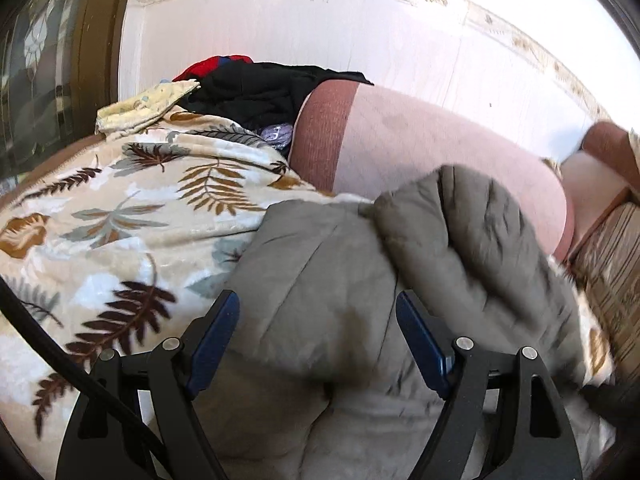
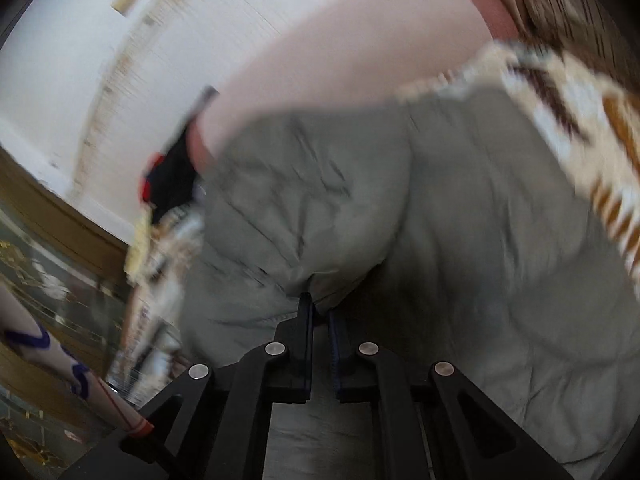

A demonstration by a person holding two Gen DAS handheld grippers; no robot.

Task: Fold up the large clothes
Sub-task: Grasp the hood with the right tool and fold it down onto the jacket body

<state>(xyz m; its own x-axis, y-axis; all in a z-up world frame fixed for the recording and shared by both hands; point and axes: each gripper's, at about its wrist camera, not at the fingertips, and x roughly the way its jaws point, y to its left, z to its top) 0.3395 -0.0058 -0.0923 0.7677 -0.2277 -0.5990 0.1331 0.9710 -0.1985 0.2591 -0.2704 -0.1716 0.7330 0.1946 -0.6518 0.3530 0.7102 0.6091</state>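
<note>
Grey-green padded jacket (image 1: 320, 280) fills the space under my left gripper (image 1: 318, 312), whose fingers (image 1: 216, 332) stand spread wide above the fabric, gripping nothing. My right gripper (image 2: 320, 312) has its fingers (image 2: 306, 320) pressed nearly together, pinching a fold of that jacket (image 2: 360, 200) at the tips. It lies on a leaf-print blanket (image 1: 120, 208), against a pink cushion (image 1: 420, 140). Dark clothes (image 1: 256, 88) are piled behind.
</note>
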